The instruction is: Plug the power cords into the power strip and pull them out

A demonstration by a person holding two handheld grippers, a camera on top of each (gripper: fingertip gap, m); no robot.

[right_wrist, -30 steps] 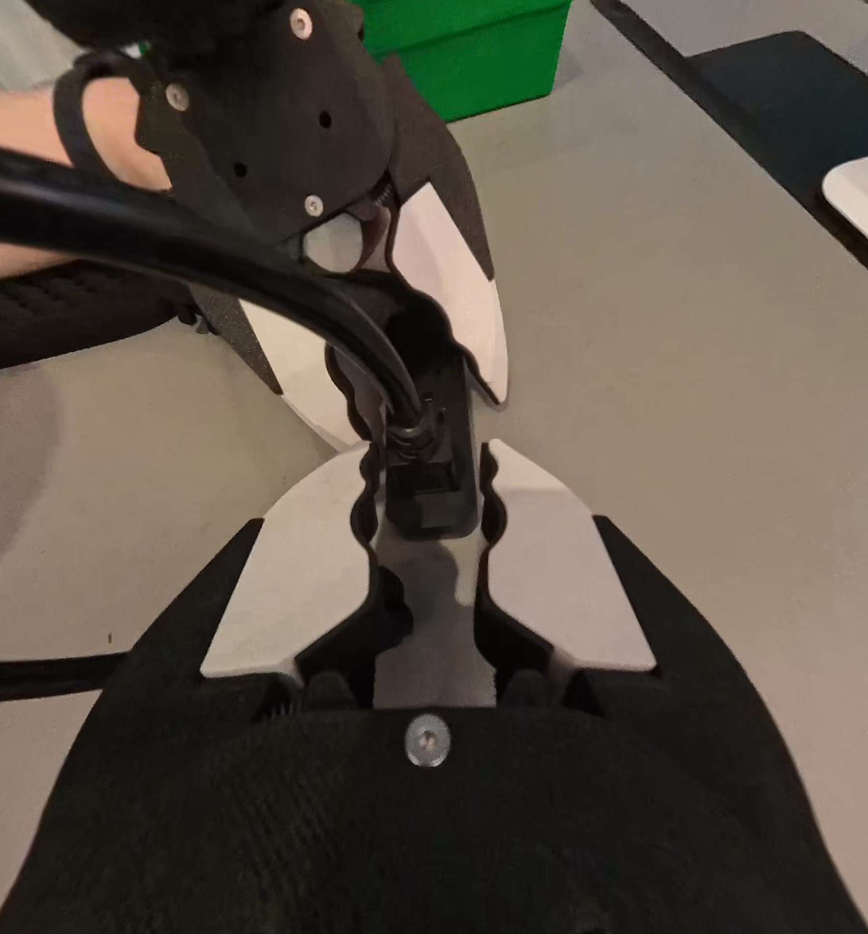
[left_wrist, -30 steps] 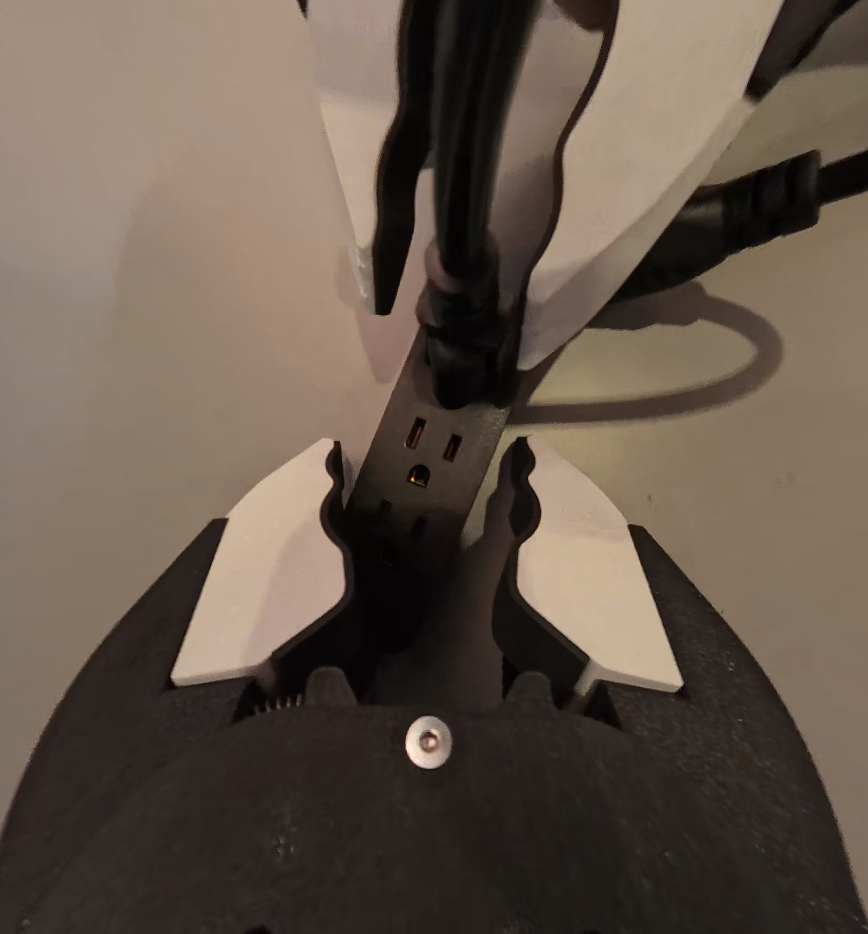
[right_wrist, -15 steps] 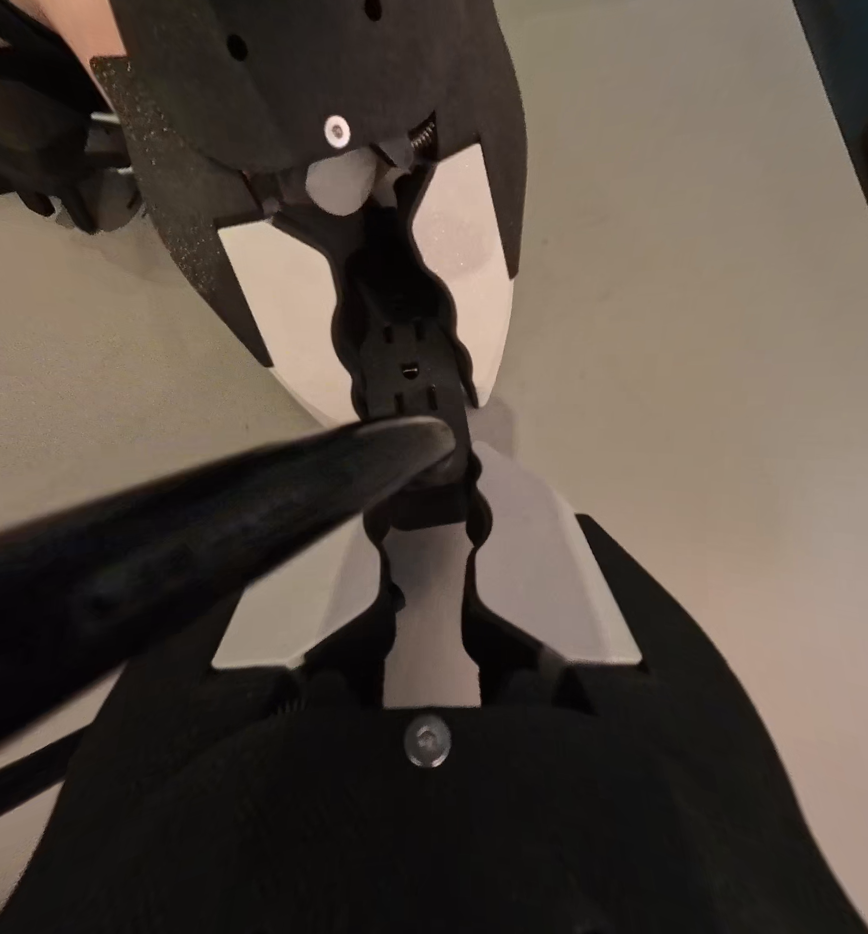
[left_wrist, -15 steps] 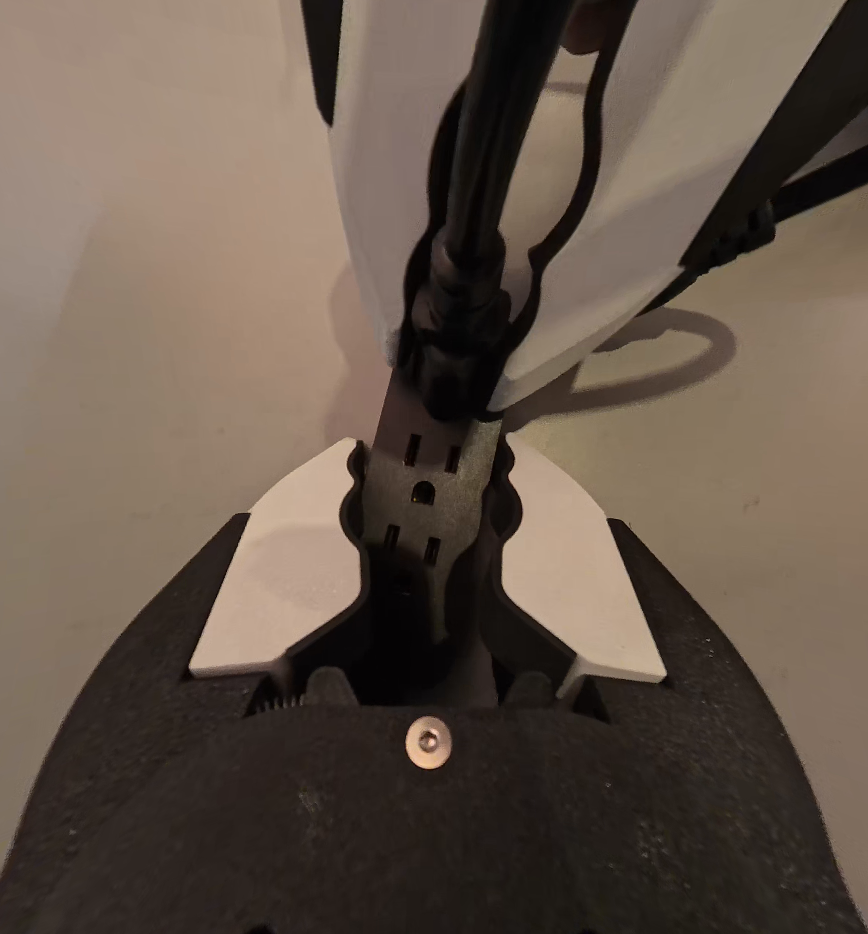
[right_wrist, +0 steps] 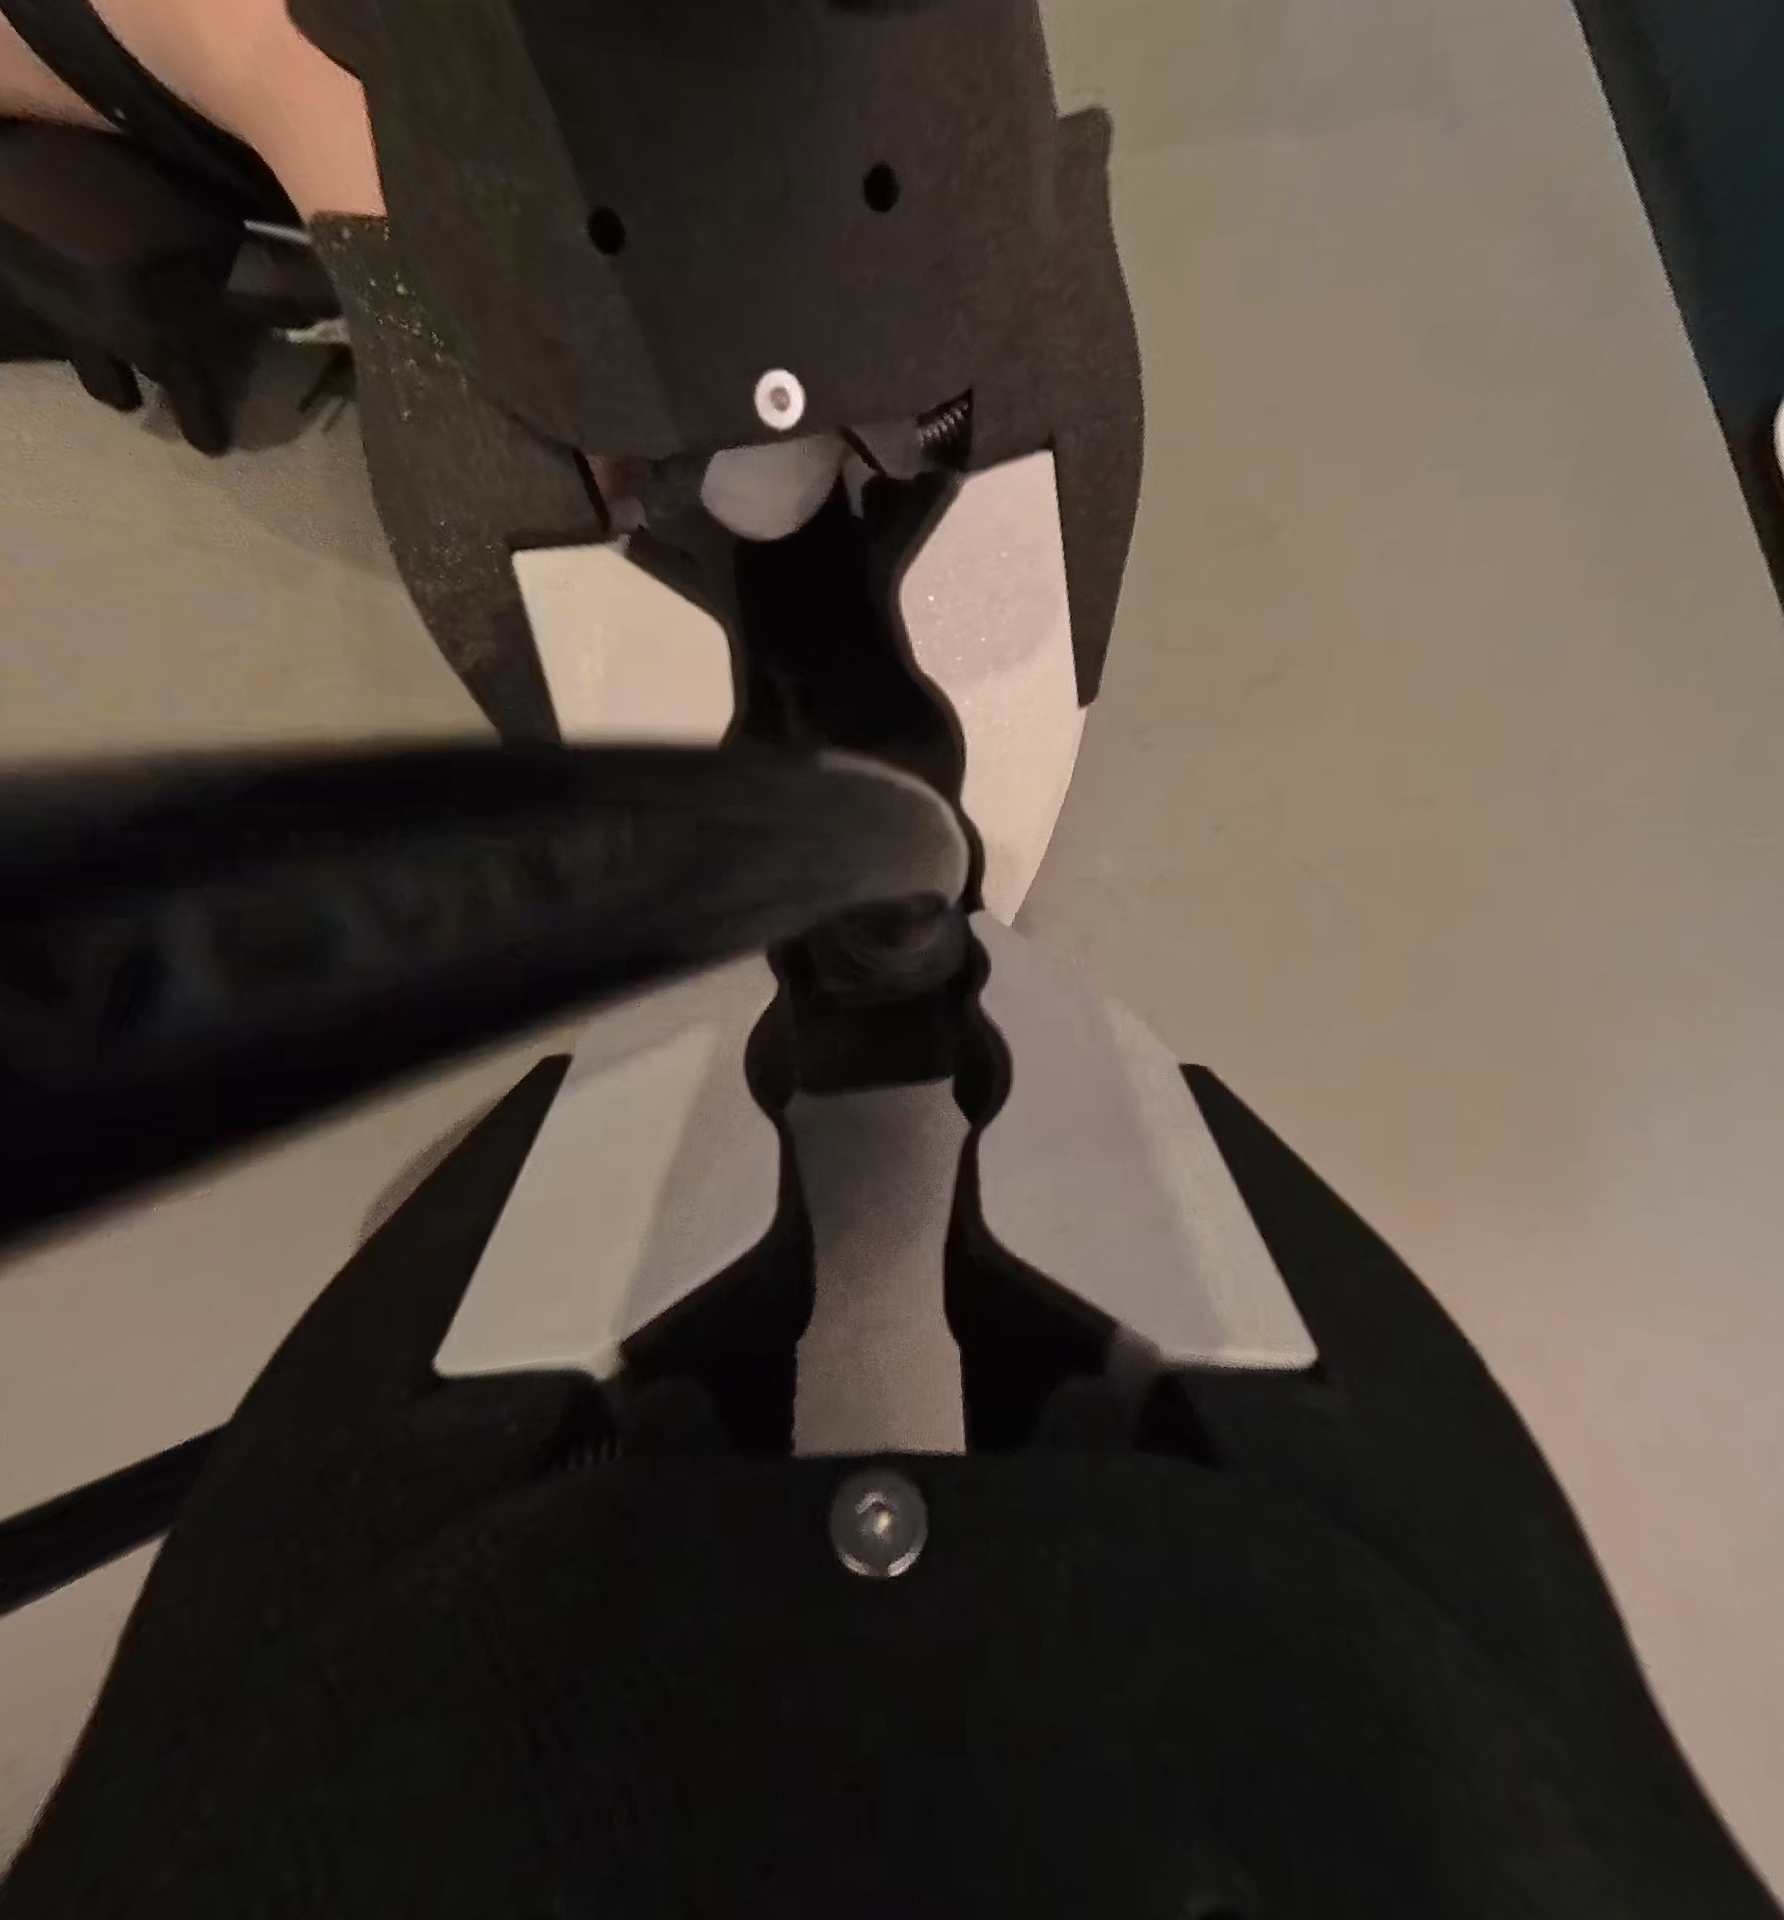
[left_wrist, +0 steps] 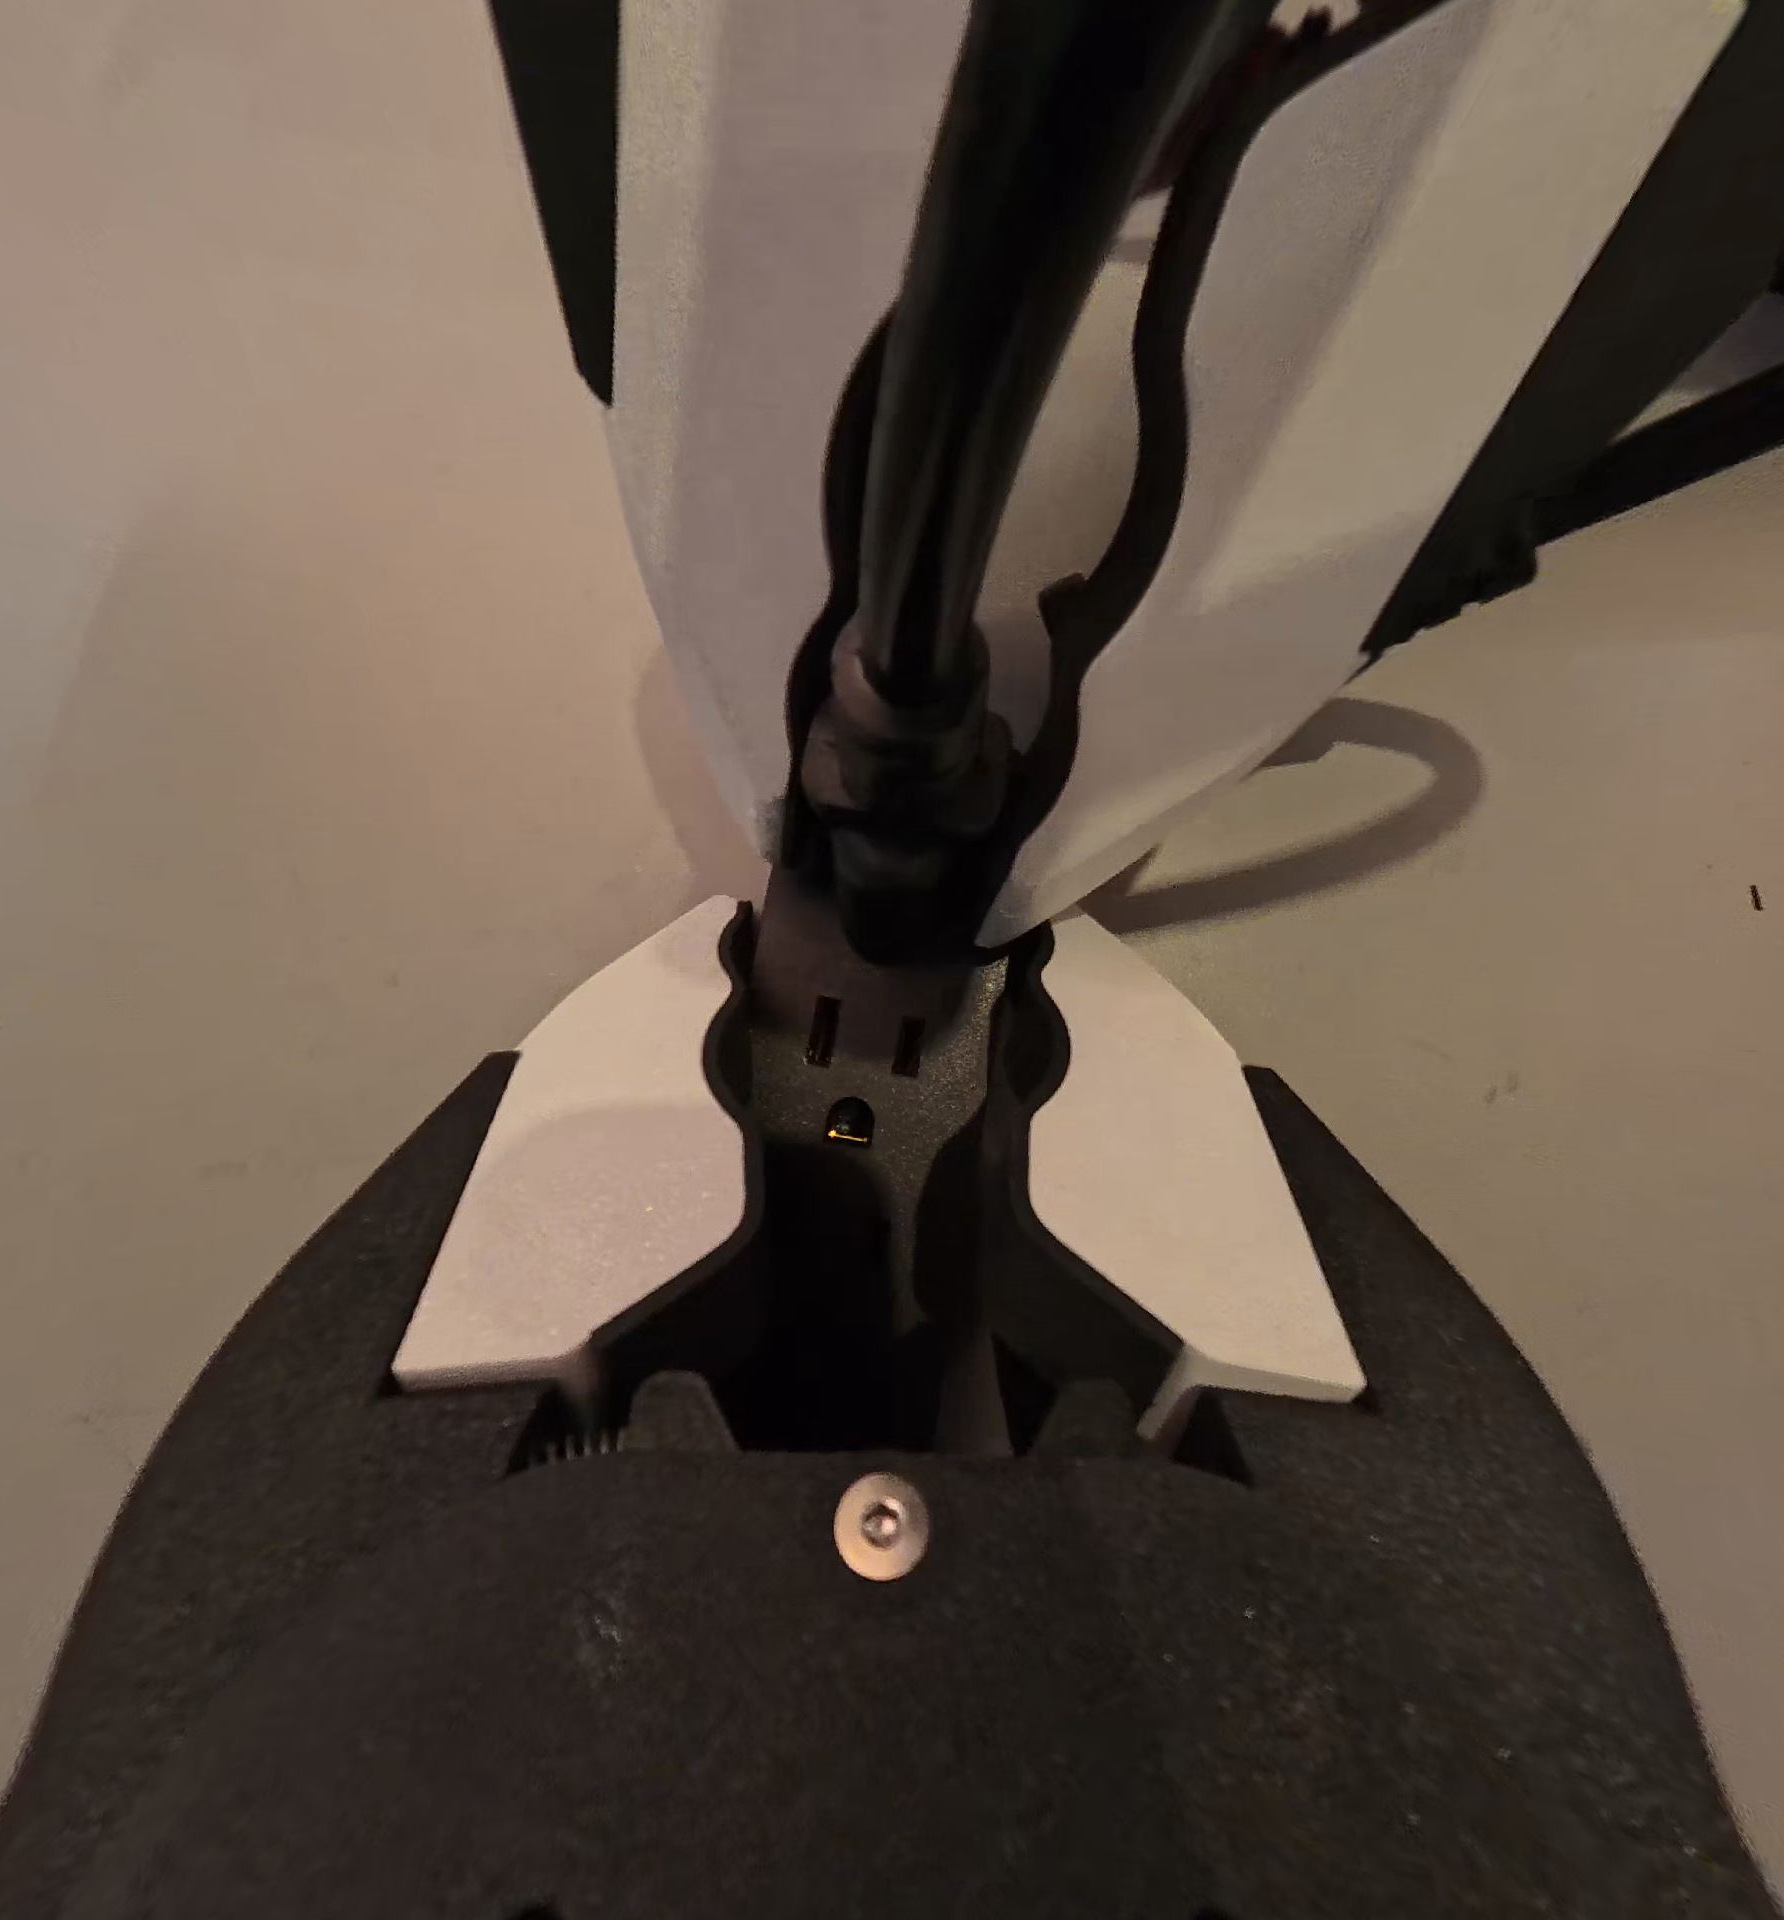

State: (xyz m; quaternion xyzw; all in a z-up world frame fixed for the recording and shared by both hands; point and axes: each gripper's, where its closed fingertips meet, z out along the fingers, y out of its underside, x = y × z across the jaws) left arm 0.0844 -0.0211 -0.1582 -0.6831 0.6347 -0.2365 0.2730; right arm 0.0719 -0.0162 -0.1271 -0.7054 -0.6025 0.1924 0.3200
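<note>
The left gripper point(left_wrist: 872, 997) is closed on the black power strip point(left_wrist: 857, 1091), holding it just in front of itself above the beige surface point(left_wrist: 244, 623). From twelve o'clock, the right gripper point(right_wrist: 872, 997) clamps the plug point(left_wrist: 893, 831) of the power cord point(left_wrist: 929, 416), seated in the far outlet. I think a tilted pull could bend the prongs, or the strip may slip from the left gripper's hold.
</note>
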